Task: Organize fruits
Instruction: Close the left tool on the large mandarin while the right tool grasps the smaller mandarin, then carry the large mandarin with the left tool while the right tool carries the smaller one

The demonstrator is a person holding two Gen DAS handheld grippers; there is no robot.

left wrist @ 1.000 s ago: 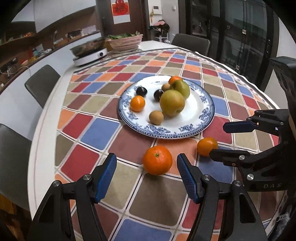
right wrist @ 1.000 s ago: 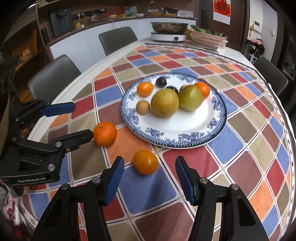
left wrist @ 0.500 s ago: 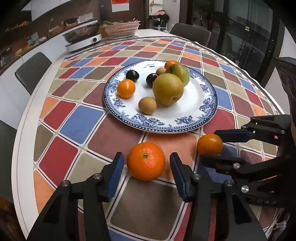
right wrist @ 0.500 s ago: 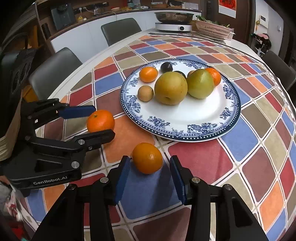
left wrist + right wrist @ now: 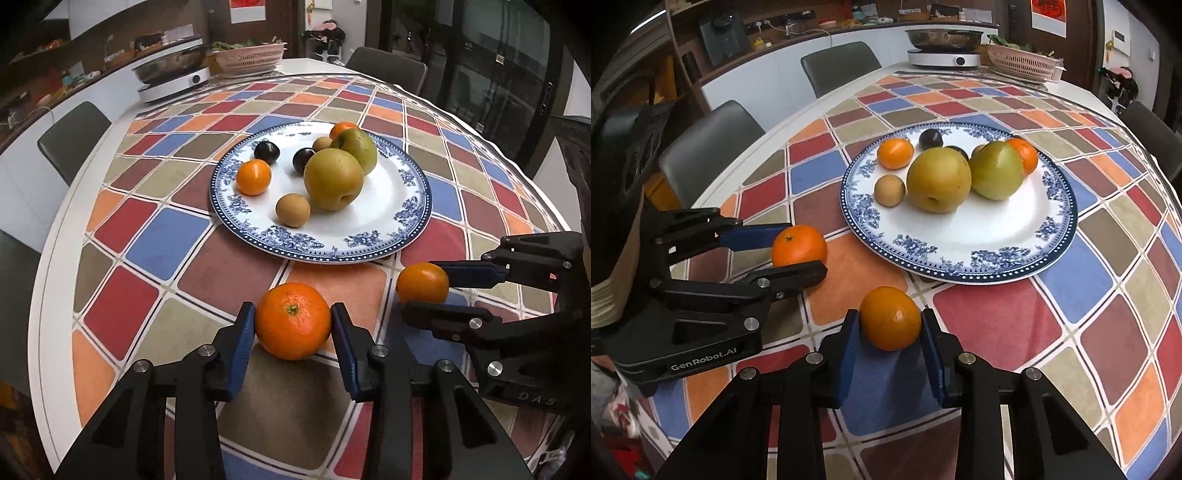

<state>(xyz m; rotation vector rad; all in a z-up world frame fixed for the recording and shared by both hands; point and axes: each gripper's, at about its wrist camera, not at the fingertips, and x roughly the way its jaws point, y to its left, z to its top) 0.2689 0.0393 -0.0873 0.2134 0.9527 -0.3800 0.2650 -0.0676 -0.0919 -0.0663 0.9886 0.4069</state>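
Both grippers sit low on the table with its colourful checked cloth, each narrowed around a loose fruit. Left gripper has its blue pads touching the sides of the large bright orange; right gripper grips the smaller round tangerine the same way. Both fruits rest on the cloth just beside the blue-and-white patterned china plate, which already holds pears, plums and small citrus. The grasp step looks complete or nearly so; next, each fruit likely needs lifting over the rim and setting into the plate's bare front area without nudging its neighbours.
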